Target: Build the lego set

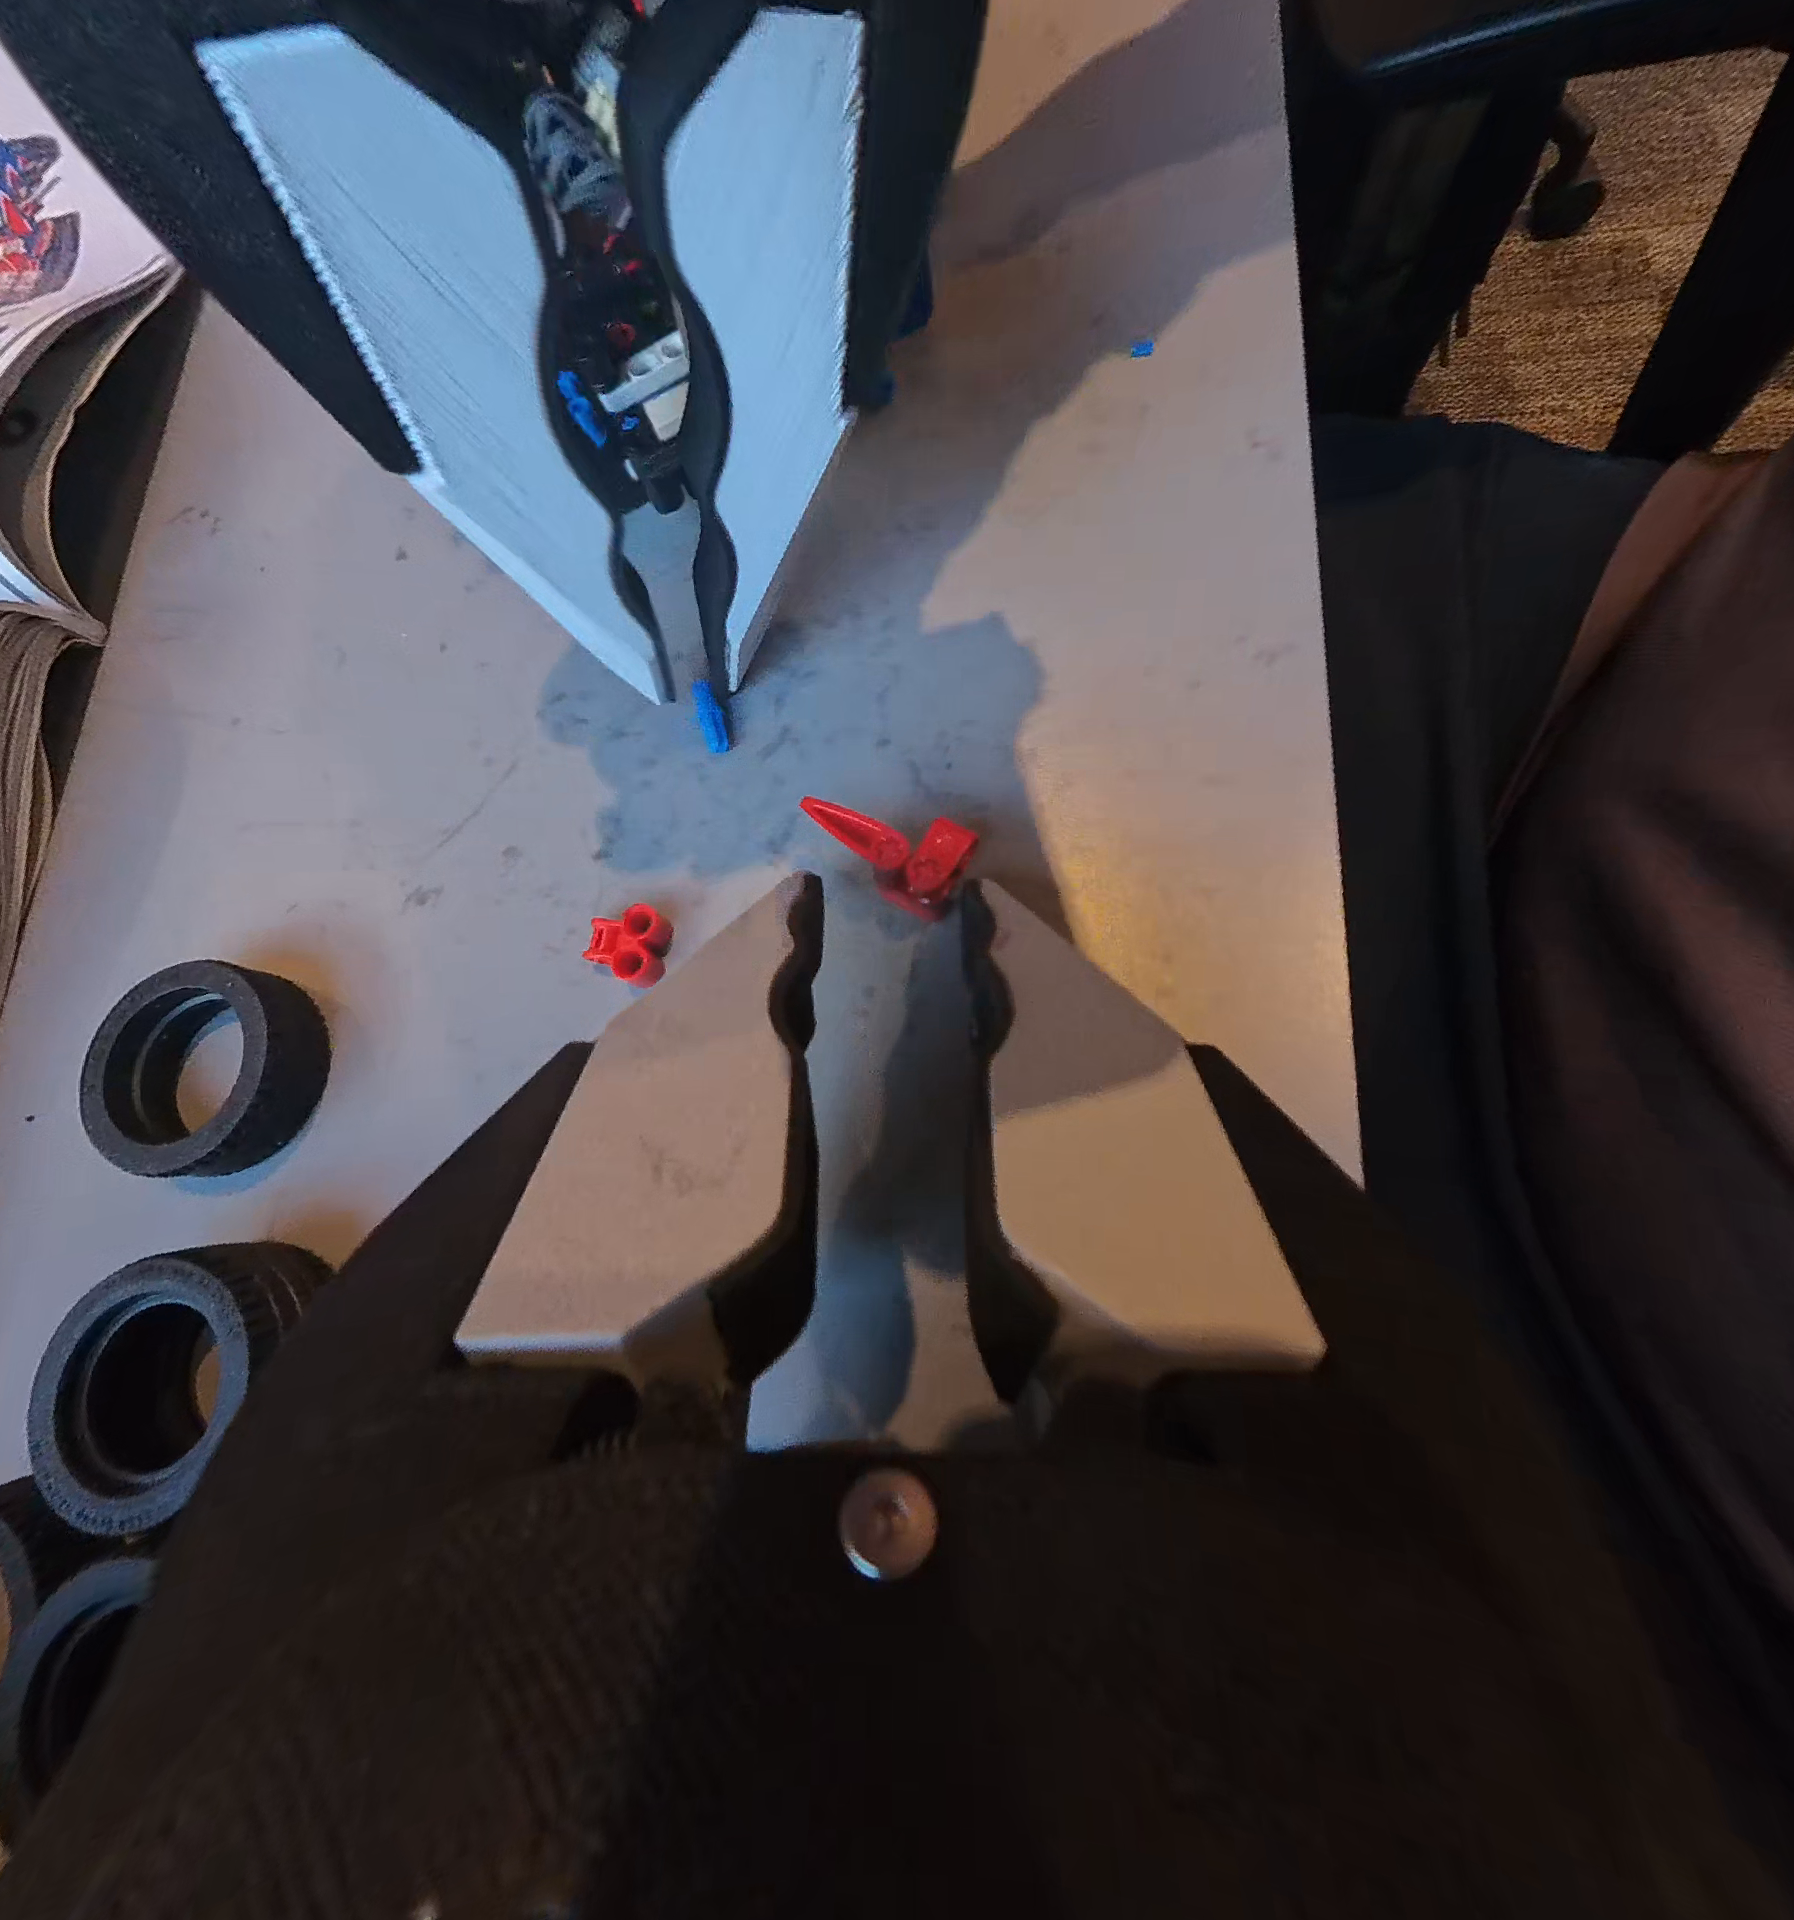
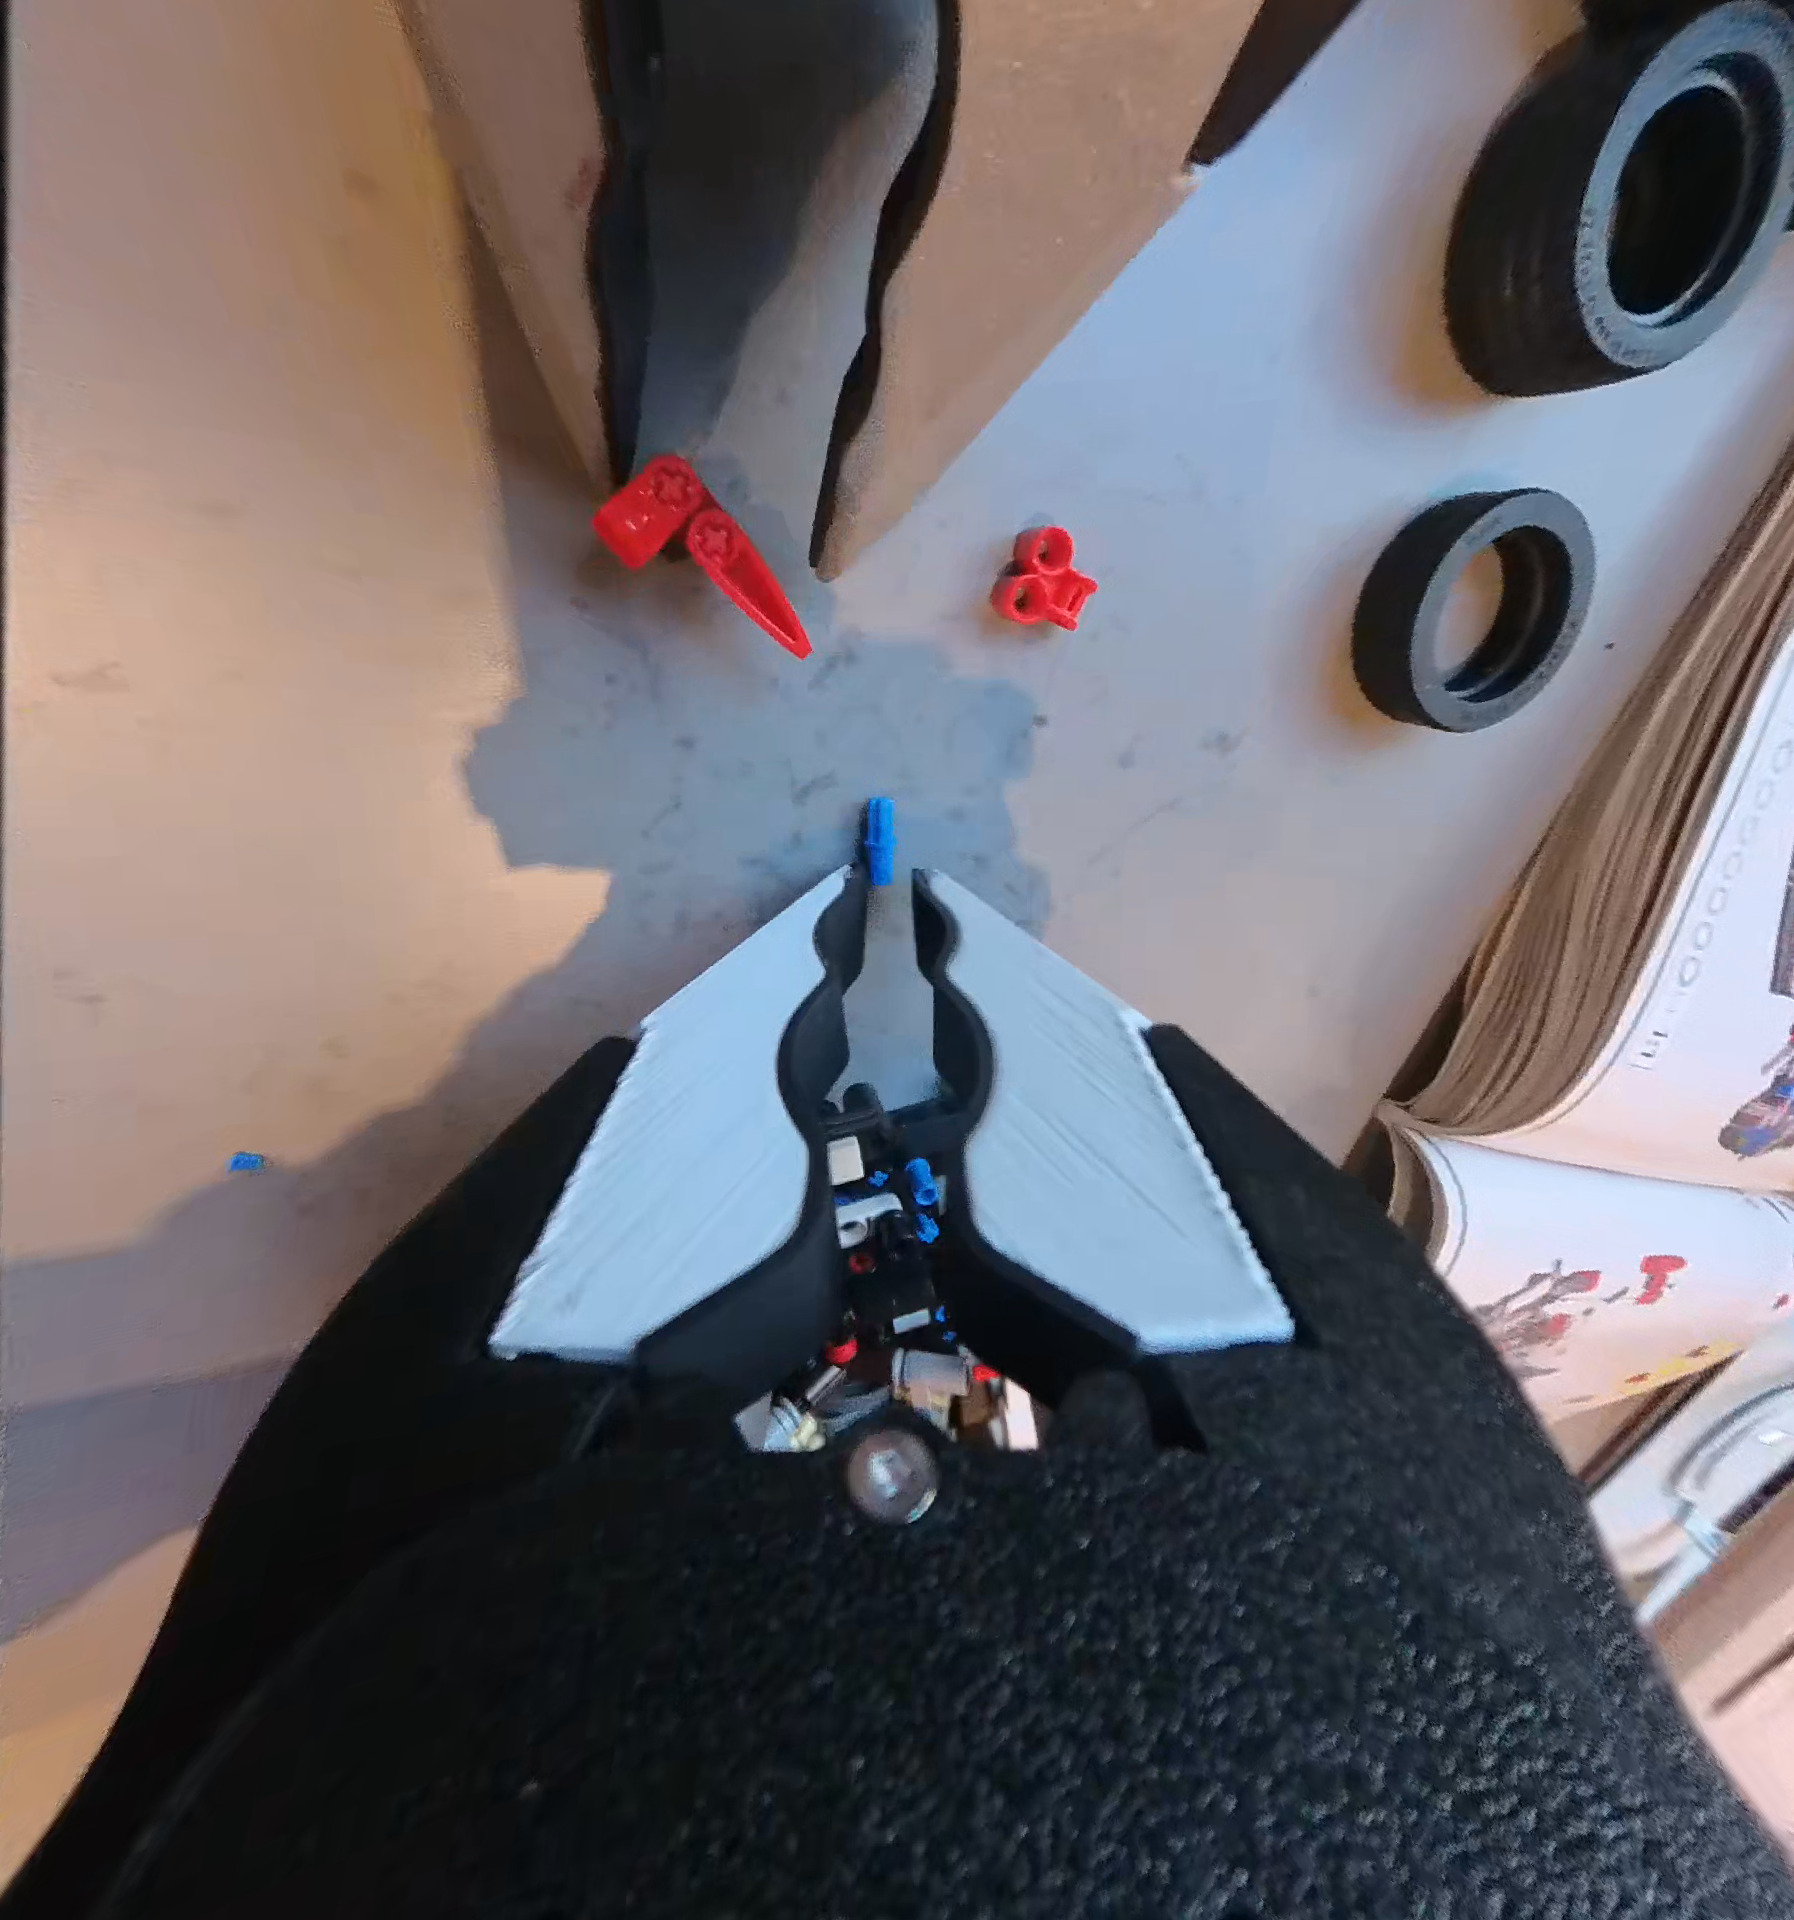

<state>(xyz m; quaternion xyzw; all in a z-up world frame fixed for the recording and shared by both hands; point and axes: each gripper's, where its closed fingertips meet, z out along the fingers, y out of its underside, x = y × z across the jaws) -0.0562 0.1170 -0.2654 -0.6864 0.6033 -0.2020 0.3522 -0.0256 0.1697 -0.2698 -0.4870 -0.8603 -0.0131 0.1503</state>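
1. Blue plastic connector pin [image 2: 879, 840], short and ribbed, lies on the pale scuffed table [image 2: 249, 520]; no bin or tray shows in either view.
2. The right gripper [image 2: 885, 883] has its jaws a narrow gap apart, with the blue pin just beyond the tips and in line with the gap; whether a tip touches it cannot be told.
3. Deeper between those jaws shows a dense black, grey and white lego assembly [image 2: 888, 1278]; whether it is clamped cannot be told.
4. The left gripper [image 1: 888, 883], opposite the pin, has its jaws apart and empty.
5. A red hinged lego piece with a pointed blade [image 1: 893, 852] lies against the left gripper's right-hand tip, near the pin.
6. A small red lego connector with round holes [image 1: 628, 940] lies beside the left gripper, apart from the pin.
7. Black rubber tyres [image 1: 202, 1065] and an open instruction booklet [image 2: 1651, 935] lie farther from the pin.
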